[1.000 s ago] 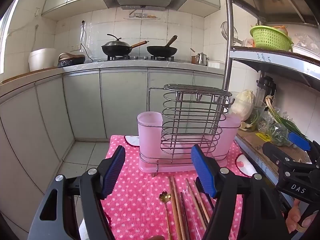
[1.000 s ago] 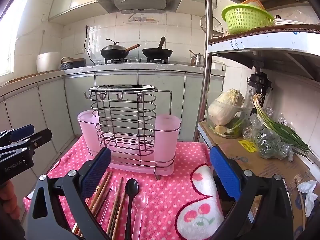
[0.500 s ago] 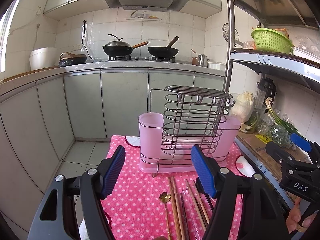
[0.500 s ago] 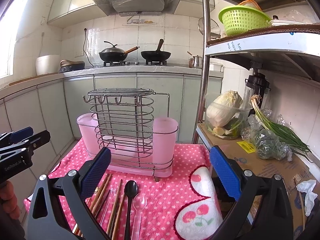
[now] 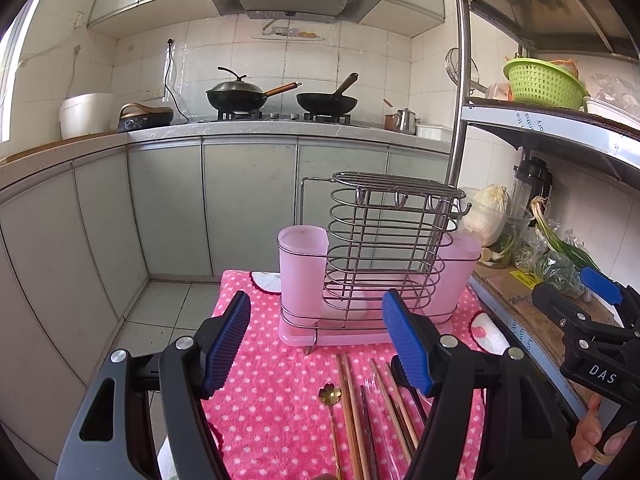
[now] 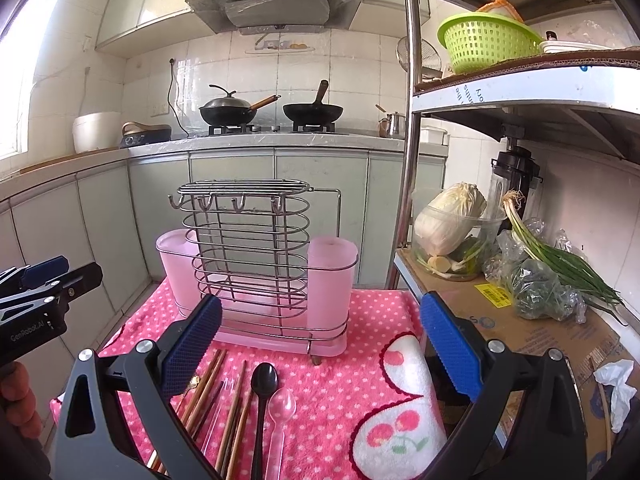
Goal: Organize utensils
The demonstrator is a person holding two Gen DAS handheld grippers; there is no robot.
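A wire utensil rack [image 5: 384,256] [image 6: 250,256] with two pink plastic cups stands on a pink polka-dot cloth [image 5: 272,400] [image 6: 360,364]. In front of it lie several wooden chopsticks [image 5: 352,412] [image 6: 208,392], a gold flower-tipped spoon [image 5: 330,394], a black spoon [image 6: 263,380] and a clear plastic spoon [image 6: 282,404]. My left gripper [image 5: 316,344] is open and empty above the cloth's near left. My right gripper [image 6: 320,344] is open and empty above the utensils. Each gripper shows at the edge of the other's view.
A metal shelf unit [image 6: 520,92] stands at the right with a green basket [image 6: 486,42], a cabbage in a bowl [image 6: 450,228], scallions and a cardboard sheet [image 6: 520,320]. Counter cabinets [image 5: 240,208] and a stove with two woks [image 5: 280,96] lie behind. The floor drops off left of the cloth.
Both grippers have drifted slightly; the rack sits a little further right in the left view. Both stay open and empty.
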